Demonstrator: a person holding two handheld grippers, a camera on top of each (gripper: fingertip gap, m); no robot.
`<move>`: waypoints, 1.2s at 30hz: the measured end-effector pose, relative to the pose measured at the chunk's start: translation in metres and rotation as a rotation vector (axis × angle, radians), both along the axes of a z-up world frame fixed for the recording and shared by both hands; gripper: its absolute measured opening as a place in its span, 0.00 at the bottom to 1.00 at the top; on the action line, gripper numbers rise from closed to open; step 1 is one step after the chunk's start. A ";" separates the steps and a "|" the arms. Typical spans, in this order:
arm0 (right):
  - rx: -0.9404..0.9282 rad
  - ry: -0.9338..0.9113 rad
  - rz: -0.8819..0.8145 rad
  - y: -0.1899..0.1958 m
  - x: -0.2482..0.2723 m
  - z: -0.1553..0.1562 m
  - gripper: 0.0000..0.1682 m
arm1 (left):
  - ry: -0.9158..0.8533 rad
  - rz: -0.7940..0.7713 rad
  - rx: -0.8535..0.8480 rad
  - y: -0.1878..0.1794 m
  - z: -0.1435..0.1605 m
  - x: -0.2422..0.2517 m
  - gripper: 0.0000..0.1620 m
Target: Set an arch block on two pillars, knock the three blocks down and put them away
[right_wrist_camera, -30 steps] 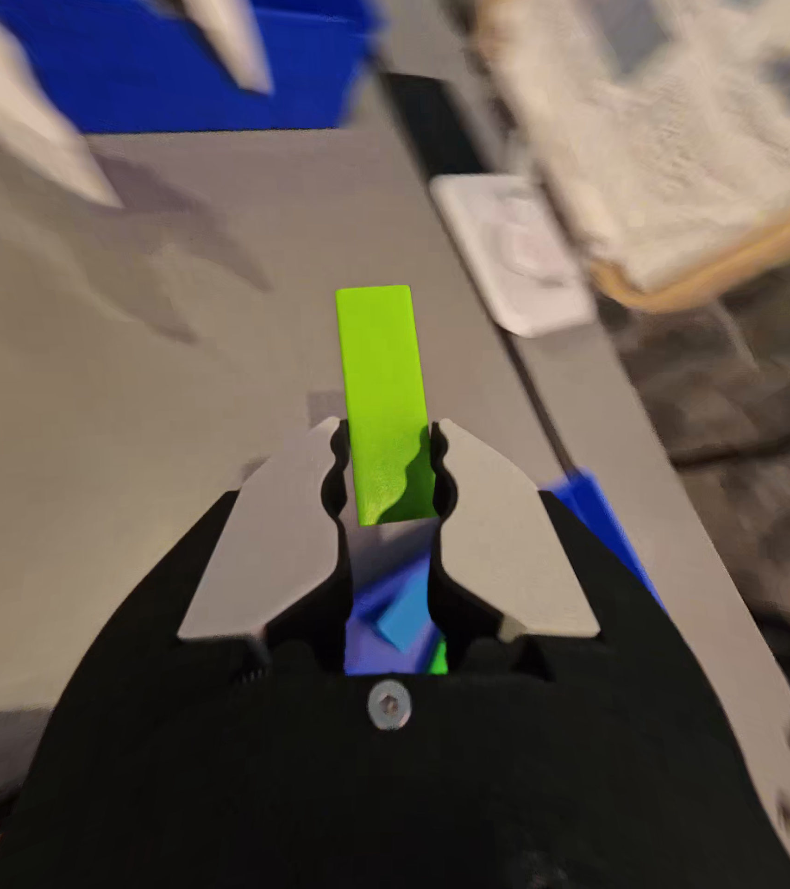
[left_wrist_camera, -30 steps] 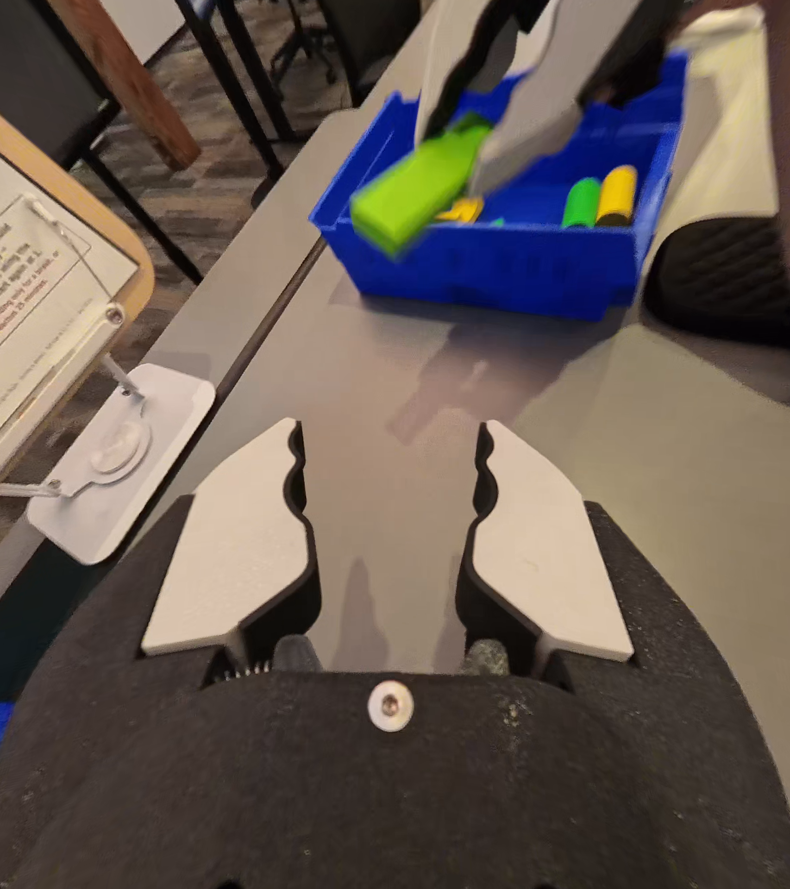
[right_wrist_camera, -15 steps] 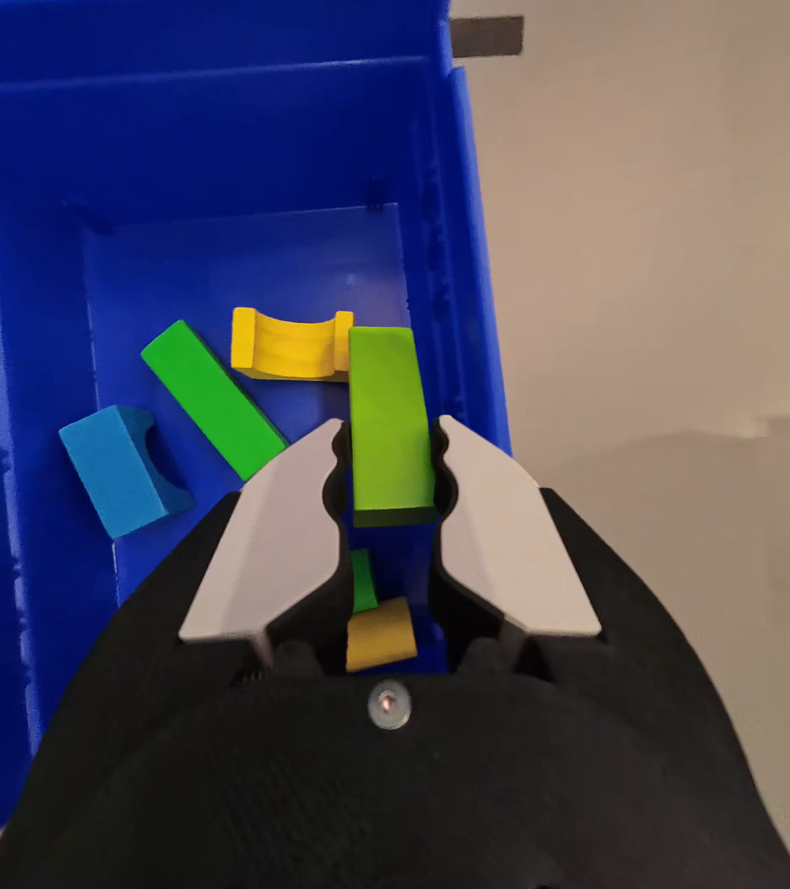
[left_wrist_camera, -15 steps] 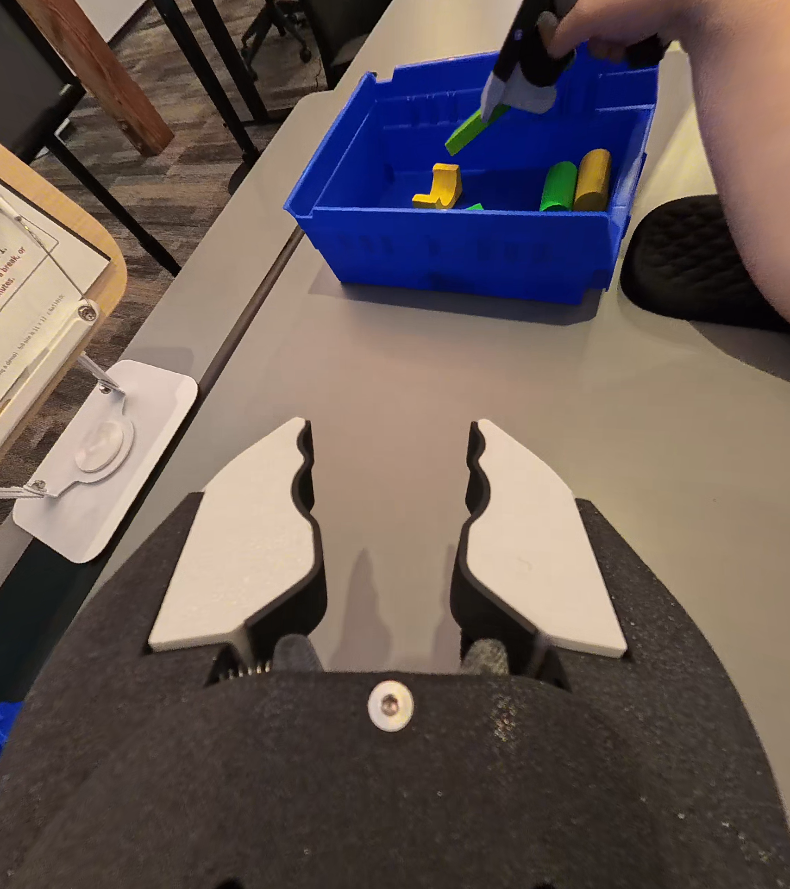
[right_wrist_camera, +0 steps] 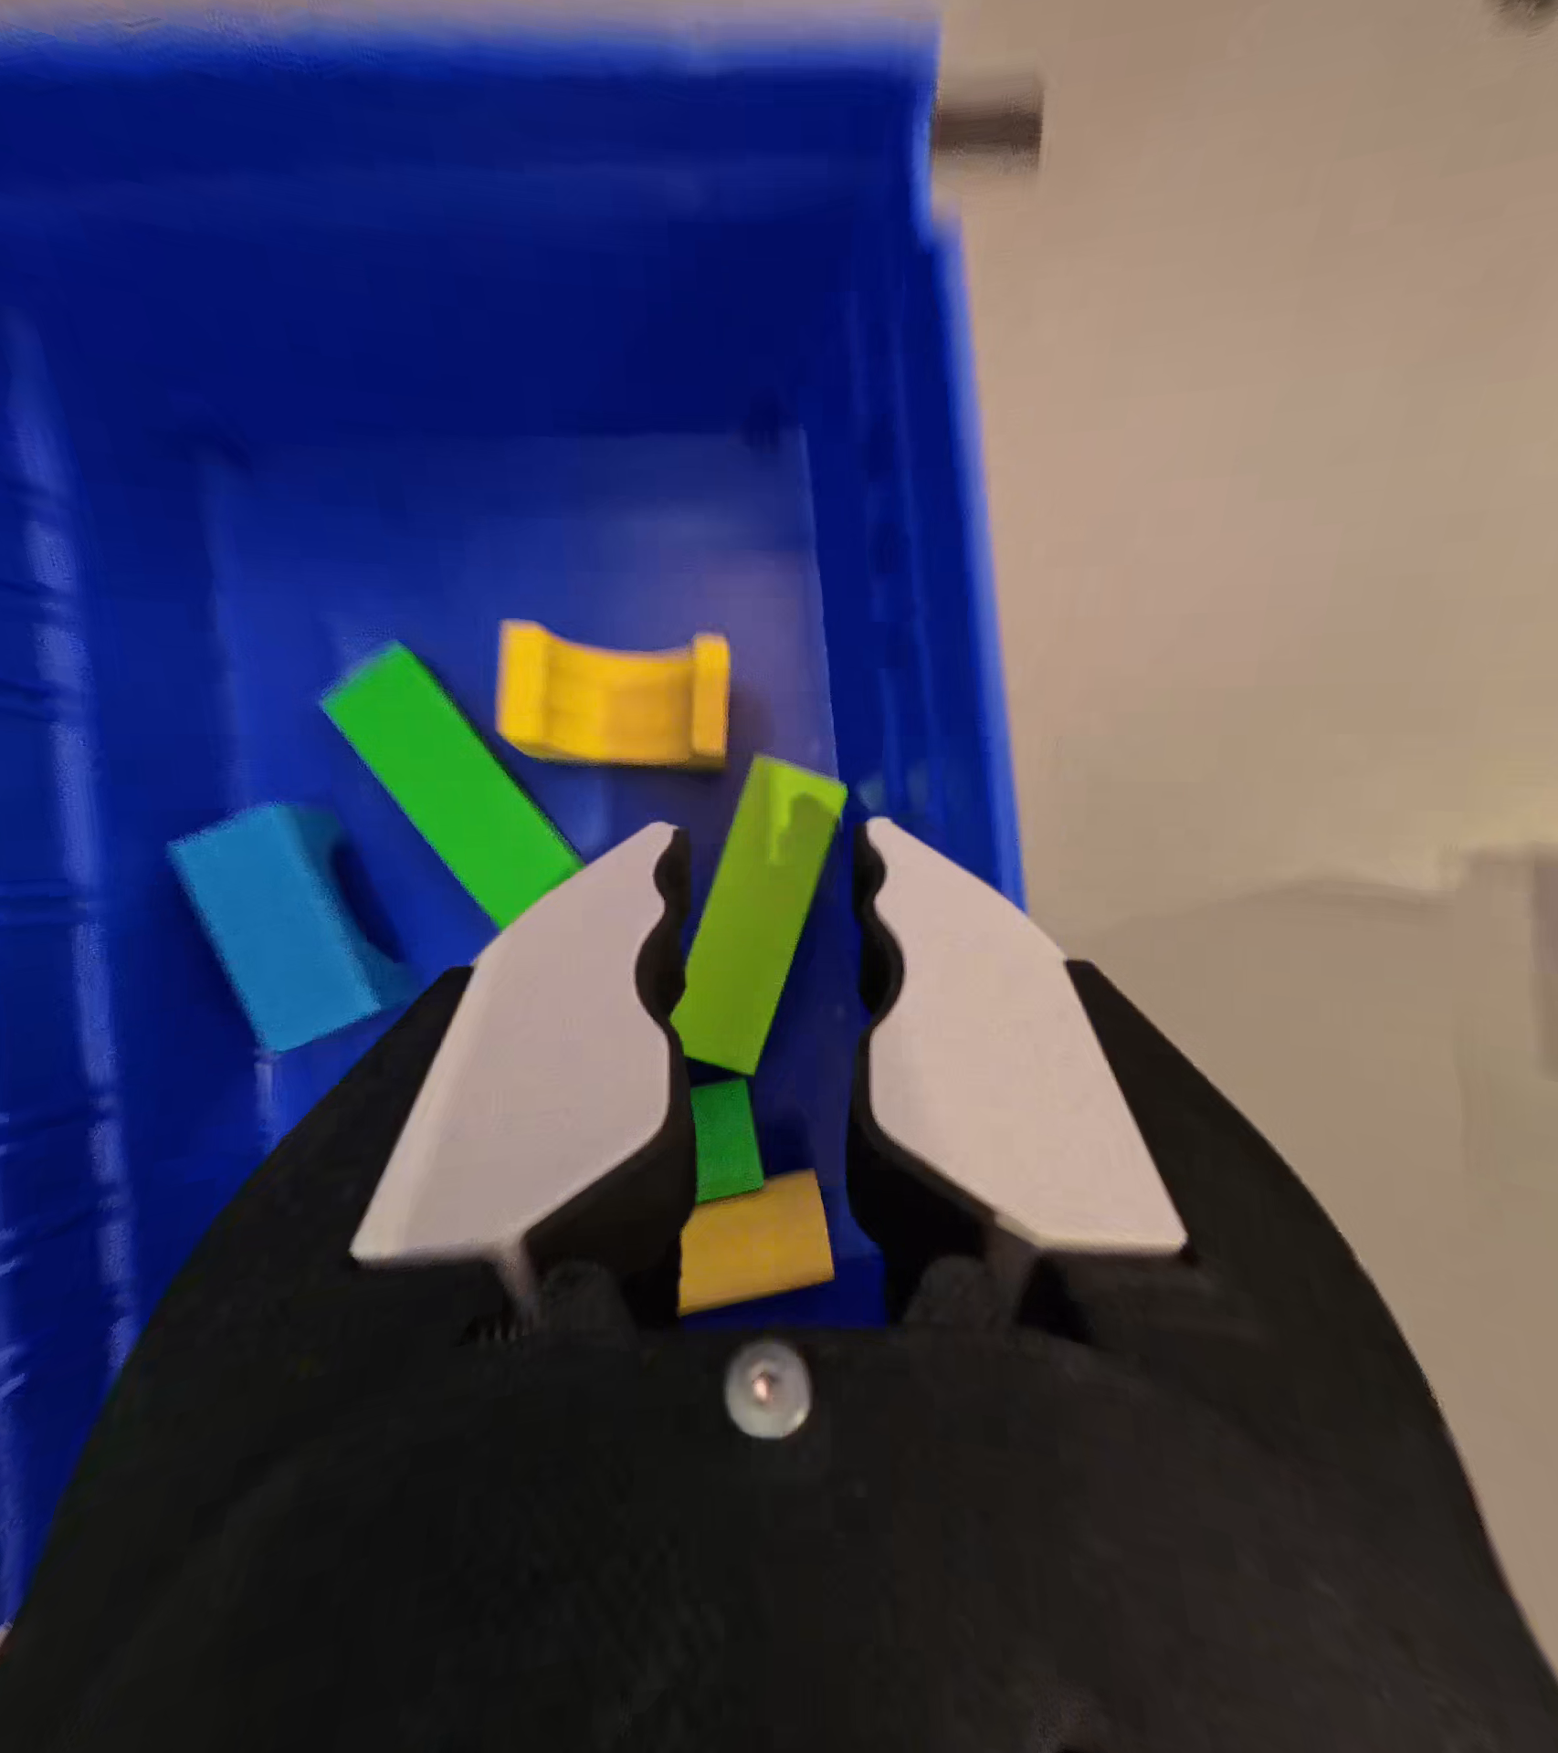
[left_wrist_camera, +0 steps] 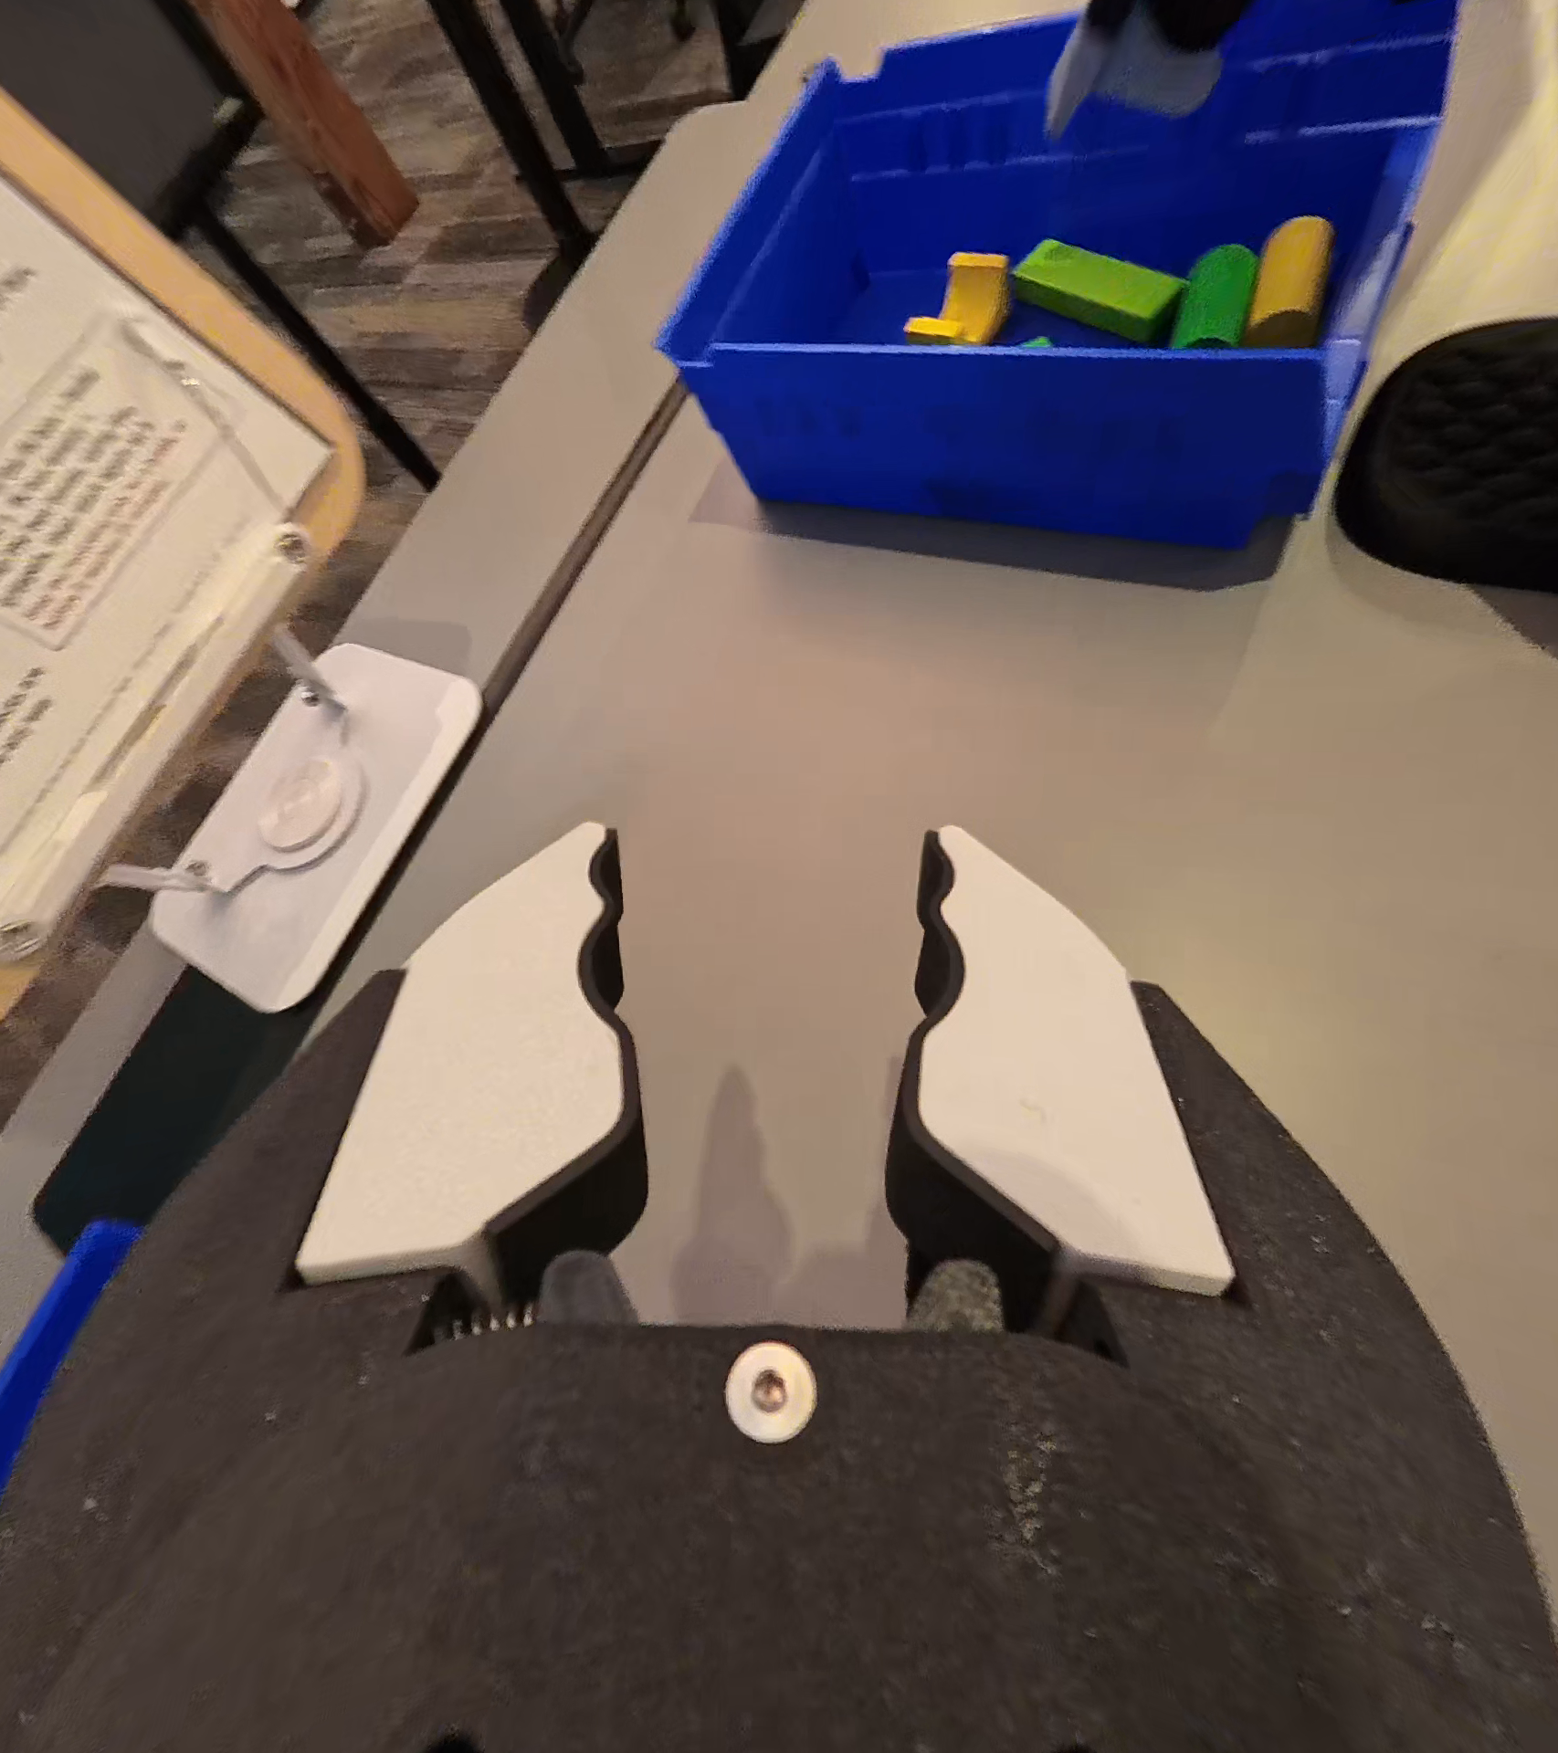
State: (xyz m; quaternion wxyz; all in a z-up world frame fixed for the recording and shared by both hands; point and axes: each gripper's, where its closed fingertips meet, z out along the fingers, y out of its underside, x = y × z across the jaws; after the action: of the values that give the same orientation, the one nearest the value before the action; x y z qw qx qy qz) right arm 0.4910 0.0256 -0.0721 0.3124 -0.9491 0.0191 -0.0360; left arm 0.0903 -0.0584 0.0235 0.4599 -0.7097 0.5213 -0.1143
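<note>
Biggest change from half a second ago: the blue bin [right_wrist_camera: 434, 313] on the grey table [left_wrist_camera: 1088, 759] has one more loose block in it. The lime green block [right_wrist_camera: 761, 915] was pinched upright-straight in the right gripper [right_wrist_camera: 770, 858] back then; now the jaws have parted, and the block sits tilted in the gap, touching only the left finger if it touches at all. The frame is blurry, so I can't tell if it has landed. In the left wrist view it looks to be lying in the bin, up against the green cylinder [left_wrist_camera: 1216, 296], with the right gripper raised above the far wall.

The rest of the bin looks the same: darker green bar [right_wrist_camera: 448, 783], blue arch block [right_wrist_camera: 282, 925] to its left, yellow arch block [right_wrist_camera: 612, 692] further in, yellow cylinder [right_wrist_camera: 751, 1243] nearest the camera.

The left gripper [left_wrist_camera: 768, 844] hasn't really budged. It's over bare table well short of the bin, jaws wide apart with nothing between them. The clipboard stand [left_wrist_camera: 310, 835] is off the table edge to its left.
</note>
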 end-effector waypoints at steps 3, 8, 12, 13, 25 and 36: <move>0.427 -0.056 0.074 -0.011 -0.008 0.105 0.21 | -0.001 0.131 0.077 0.018 0.025 -0.040 0.39; 1.020 0.017 0.140 -0.052 -0.022 0.249 0.13 | 0.133 0.603 0.236 0.057 0.055 -0.174 0.47; 0.435 0.131 0.192 -0.013 -0.001 0.169 0.15 | 0.111 0.852 0.020 0.059 0.034 -0.252 0.51; 0.257 0.125 0.170 -0.014 0.008 0.135 0.16 | 0.083 0.874 -0.036 0.059 0.027 -0.262 0.51; -0.135 0.070 0.083 -0.012 0.052 -0.003 0.27 | 0.079 1.207 -0.463 0.055 -0.055 -0.359 0.57; -0.420 0.143 0.147 -0.035 0.034 -0.052 0.04 | 0.301 1.370 -0.857 0.016 -0.137 -0.412 0.50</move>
State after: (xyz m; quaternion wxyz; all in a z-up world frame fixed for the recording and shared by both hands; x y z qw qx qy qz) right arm 0.5248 -0.0089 -0.1239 0.1079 -0.9922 -0.0359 0.0511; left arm -0.3218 -0.0429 -0.1136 0.0417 -0.9923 -0.0605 0.0992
